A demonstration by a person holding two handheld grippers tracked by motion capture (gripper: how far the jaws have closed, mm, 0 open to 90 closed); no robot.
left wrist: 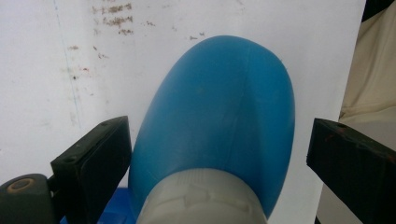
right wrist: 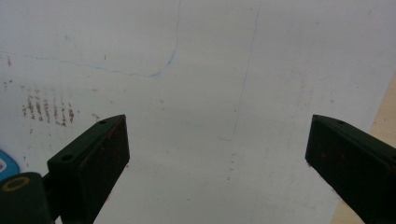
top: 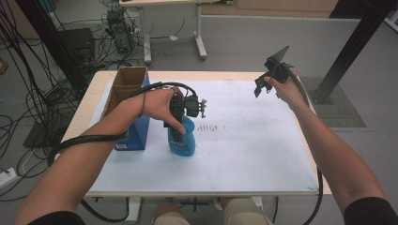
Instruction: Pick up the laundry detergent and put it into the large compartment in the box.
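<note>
The left claw (left wrist: 212, 154) straddles the upright blue spray bottle (left wrist: 219, 116) from above, jaws spread, apparently to grip it, while the right claw (right wrist: 215, 158) hovers wide and empty over the table (top: 263, 150).

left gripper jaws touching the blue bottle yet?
Apart. In the left gripper view the blue bottle stands between the open jaws of the left gripper: white tabletop shows between it and the right jaw, and a thin gap at the left jaw.
</note>
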